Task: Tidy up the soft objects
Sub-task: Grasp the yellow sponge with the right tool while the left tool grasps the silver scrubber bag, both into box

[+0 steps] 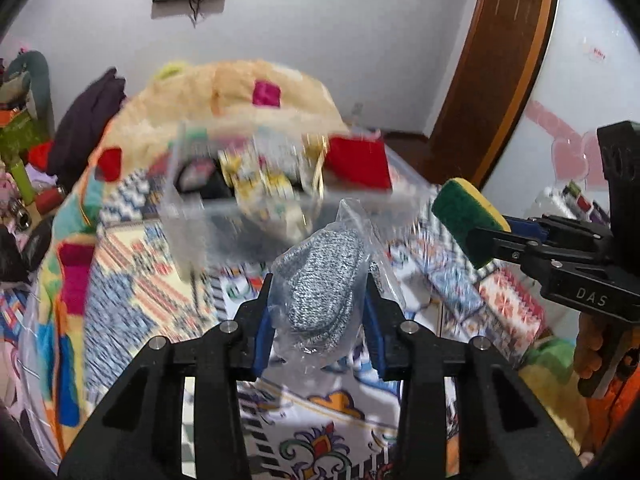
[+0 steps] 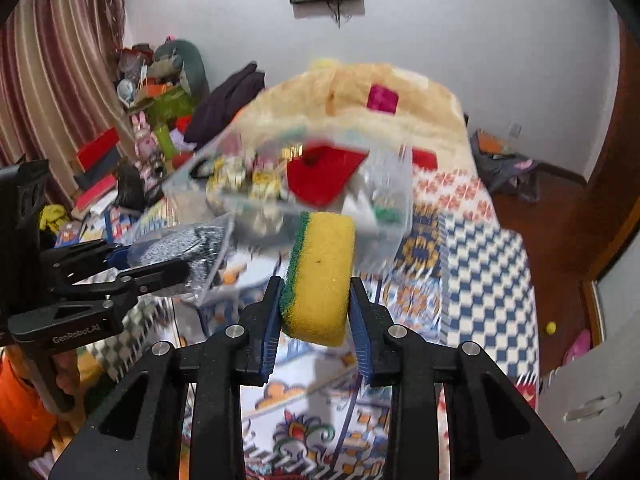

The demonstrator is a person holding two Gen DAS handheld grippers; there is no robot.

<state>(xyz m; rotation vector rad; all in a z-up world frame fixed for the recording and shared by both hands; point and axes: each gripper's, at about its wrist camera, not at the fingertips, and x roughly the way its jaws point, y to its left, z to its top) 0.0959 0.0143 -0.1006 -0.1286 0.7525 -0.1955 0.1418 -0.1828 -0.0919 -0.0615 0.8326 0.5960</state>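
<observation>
My left gripper (image 1: 318, 280) is shut on a steel-wool scrubber in a clear plastic bag (image 1: 324, 280), held above the bed; it also shows in the right wrist view (image 2: 188, 256). My right gripper (image 2: 314, 284) is shut on a yellow sponge with a green scouring side (image 2: 318, 276), seen at the right of the left wrist view (image 1: 468, 220). A clear plastic box (image 1: 240, 200) holding a red cloth (image 1: 358, 160) and several small items sits on the bed ahead of both grippers (image 2: 304, 184). Both views are blurred by motion.
A patterned bedspread (image 1: 320, 420) covers the bed, with a beige fluffy blanket (image 2: 360, 96) at its far end. Clutter is piled along the left by the curtain (image 2: 60, 80). A wooden door (image 1: 492, 80) stands at the right.
</observation>
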